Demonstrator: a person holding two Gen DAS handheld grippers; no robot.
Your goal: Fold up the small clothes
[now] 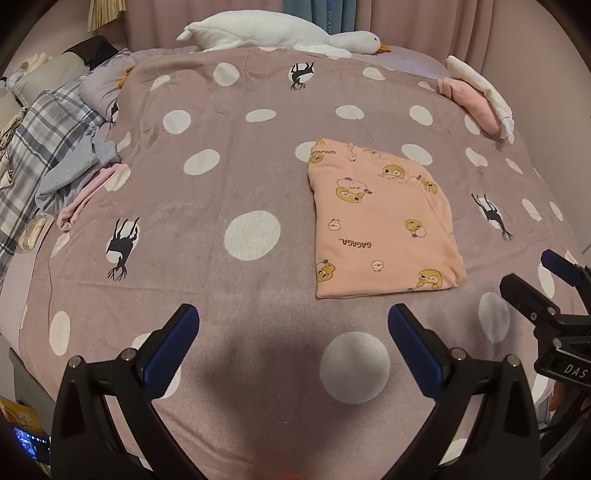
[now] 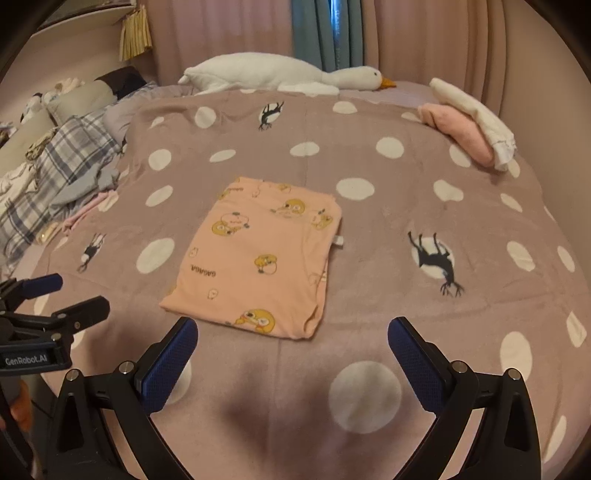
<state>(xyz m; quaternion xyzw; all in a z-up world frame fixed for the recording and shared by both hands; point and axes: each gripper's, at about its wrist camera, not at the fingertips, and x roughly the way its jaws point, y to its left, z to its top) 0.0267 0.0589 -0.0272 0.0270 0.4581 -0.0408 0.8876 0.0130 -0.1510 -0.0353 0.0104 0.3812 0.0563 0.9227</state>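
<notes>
1. Nearest the left wrist lens, the left claw (image 1: 293, 328) stands wide apart with nothing between its blue pads (image 1: 173, 347), only the mauve polka-dot blanket (image 1: 207, 206) of the bed; the lower arms of the claw run off the bottom edge.
2. At 9 o'clock in that view a heap of plaid bedding (image 1: 40, 147) and a pink garment (image 1: 92, 192) is partly cut by the fisheye rim; small objects at the far left edge are too dim to name.
3. Between 1 and 2 o'clock from the left claw lies the folded peach shirt (image 1: 384, 218), a flat rectangle with duck prints, touching neither claw.
4. At 12 o'clock a white goose plush (image 1: 273, 33) stretches along the far edge of the bed in front of curtains.
5. At 2 o'clock a pink and white bundle (image 1: 476, 99) sits at the blanket's corner.
6. At 3 o'clock the right claw (image 1: 543, 277) enters, only partly in view.
7. From the right wrist, the right claw (image 2: 291, 347) is also spread wide and empty, with the shirt (image 2: 258, 251) just beyond at 12 o'clock and the left claw (image 2: 62, 295) at 9 o'clock.
</notes>
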